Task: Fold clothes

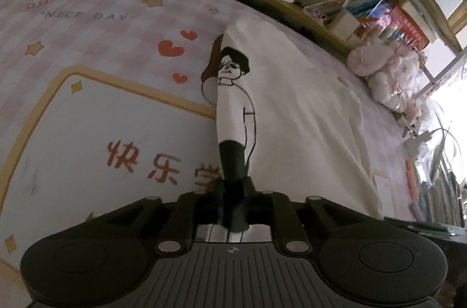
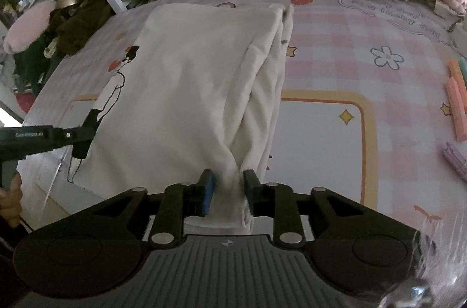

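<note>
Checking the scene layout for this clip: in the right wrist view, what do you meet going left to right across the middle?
Left tongs gripping the shirt's edge → white shirt → yellow-framed panel on the mat → pink markers.

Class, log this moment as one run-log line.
left gripper: shut on shirt | right gripper: shut on shirt | shirt: lifted off bed

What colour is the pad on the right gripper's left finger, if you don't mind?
Blue; the pad shows best in the right wrist view.
</note>
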`<state>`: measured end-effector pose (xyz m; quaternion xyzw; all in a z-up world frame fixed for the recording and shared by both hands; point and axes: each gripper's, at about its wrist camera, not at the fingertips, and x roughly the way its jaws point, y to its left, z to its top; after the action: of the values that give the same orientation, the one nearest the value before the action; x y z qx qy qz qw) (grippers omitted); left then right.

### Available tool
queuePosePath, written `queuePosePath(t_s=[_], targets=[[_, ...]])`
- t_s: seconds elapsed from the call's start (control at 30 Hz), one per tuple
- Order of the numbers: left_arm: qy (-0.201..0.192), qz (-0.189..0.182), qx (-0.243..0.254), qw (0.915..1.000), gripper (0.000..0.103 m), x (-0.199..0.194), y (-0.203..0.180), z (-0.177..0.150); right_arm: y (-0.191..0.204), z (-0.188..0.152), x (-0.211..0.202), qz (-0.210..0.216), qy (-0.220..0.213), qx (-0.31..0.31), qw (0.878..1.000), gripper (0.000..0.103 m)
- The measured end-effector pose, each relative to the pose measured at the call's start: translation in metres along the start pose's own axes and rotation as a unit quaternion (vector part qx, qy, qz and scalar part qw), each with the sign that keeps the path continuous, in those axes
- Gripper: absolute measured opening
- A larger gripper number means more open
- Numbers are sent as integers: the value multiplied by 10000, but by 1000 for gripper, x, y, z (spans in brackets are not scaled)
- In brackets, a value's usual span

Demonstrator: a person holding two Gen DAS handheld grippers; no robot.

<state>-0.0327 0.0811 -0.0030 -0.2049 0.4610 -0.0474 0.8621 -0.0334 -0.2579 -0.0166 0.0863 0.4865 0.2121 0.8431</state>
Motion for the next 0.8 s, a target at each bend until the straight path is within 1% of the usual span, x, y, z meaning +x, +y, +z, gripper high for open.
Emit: queuePosePath(t_s=[0.03, 0.07, 0.2, 0.27, 0.3, 0.33, 0.37, 0.4, 0.43, 0.5, 0.53, 0.57, 0.6, 0.63, 0.67, 0.73, 0.77, 0.8], targets=[[63, 1, 30, 10000, 28, -1, 1, -2, -2, 0, 0, 3, -1, 55, 10000, 32], [120, -11, 54, 9999, 33, -1, 1, -4, -4, 0, 0, 3, 9, 132, 9999, 32], [187, -93, 31, 9998, 33, -1, 0, -10, -12, -3, -2, -21, 69, 500, 9987, 33], [171, -111, -8, 9998, 30, -1, 0, -11, -17, -5, -3, 0, 105, 694, 9975, 33], [160, -105, -26, 9998, 26, -1, 0, -11, -17, -5, -1, 4, 148, 753, 9971, 33], [149, -94, -46, 9998, 22, -1, 0, -11, -17, -6, 0, 6, 195, 804, 9966, 33], [150, -109, -68, 9998, 13, 0, 0, -12, -16, -7, 3, 11, 242, 836, 9962, 32], [140, -124, -82, 9998, 8, 0, 1, -13, -14, -8, 4, 19, 245, 839, 9962, 32], [119, -149, -65, 9998, 6, -2, 1, -14, -13, -8, 4, 19, 253, 821, 9963, 26], [-75, -125, 120, 9998, 4, -11, -6, -13, -8, -8, 2, -23, 210, 715, 9972, 19], [-232, -130, 252, 9993, 4, -19, -10, -12, -4, -8, -2, 22, 126, 647, 9978, 16], [-366, -175, 346, 9986, 4, -25, -14, -10, -3, -8, -8, 130, 31, 636, 9979, 15], [-398, -222, 372, 9983, 5, -29, -15, -8, -2, -8, -14, 247, -63, 638, 9976, 15], [-389, -262, 377, 9982, 5, -30, -14, -6, -3, -8, -17, 266, -68, 707, 9971, 15], [-316, -243, 364, 9985, 5, -28, -12, -5, -5, -9, -18, 264, -53, 792, 9965, 15], [-8, -80, 266, 9996, 8, -15, -3, -4, -10, -11, -13, 197, 98, 994, 9948, 16], [168, 20, 187, 9997, 13, -9, 2, -4, -13, -13, -10, 170, 175, 1116, 9935, 18], [251, 73, 134, 9996, 15, -6, 6, -6, -16, -14, -6, 143, 252, 1237, 9919, 22]])
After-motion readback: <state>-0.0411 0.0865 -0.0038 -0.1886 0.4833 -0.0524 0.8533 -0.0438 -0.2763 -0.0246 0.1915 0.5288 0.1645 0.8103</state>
